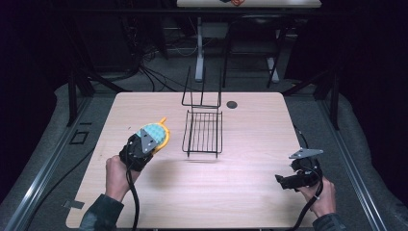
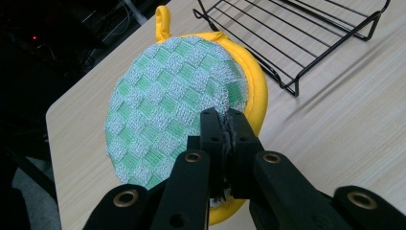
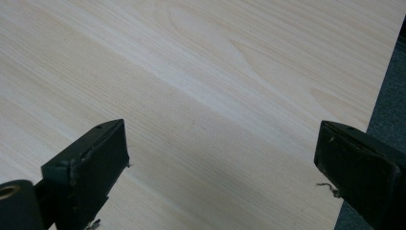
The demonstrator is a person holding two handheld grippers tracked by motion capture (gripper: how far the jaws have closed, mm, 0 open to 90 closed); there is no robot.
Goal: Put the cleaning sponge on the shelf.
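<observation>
A round pot holder point(image 2: 172, 110) with a green and white checked face, a yellow rim and a yellow loop is pinched at its near edge by my left gripper point(image 2: 225, 120), which is shut on it. In the high view the pot holder point(image 1: 156, 131) is held just above the table's left side, left of a black wire rack point(image 1: 204, 131), with the left gripper point(image 1: 155, 141) under its grey plate. My right gripper point(image 1: 280, 180) is near the front right corner. Its jaws stand wide apart over bare wood in the right gripper view point(image 3: 225, 158), holding nothing.
The wire rack point(image 2: 306, 33) has an upright back frame and stands at the table's middle back. A small dark round disc point(image 1: 232, 104) lies behind it on the wooden table point(image 1: 240, 183). Beyond the table are dark floor, cables and another desk's legs.
</observation>
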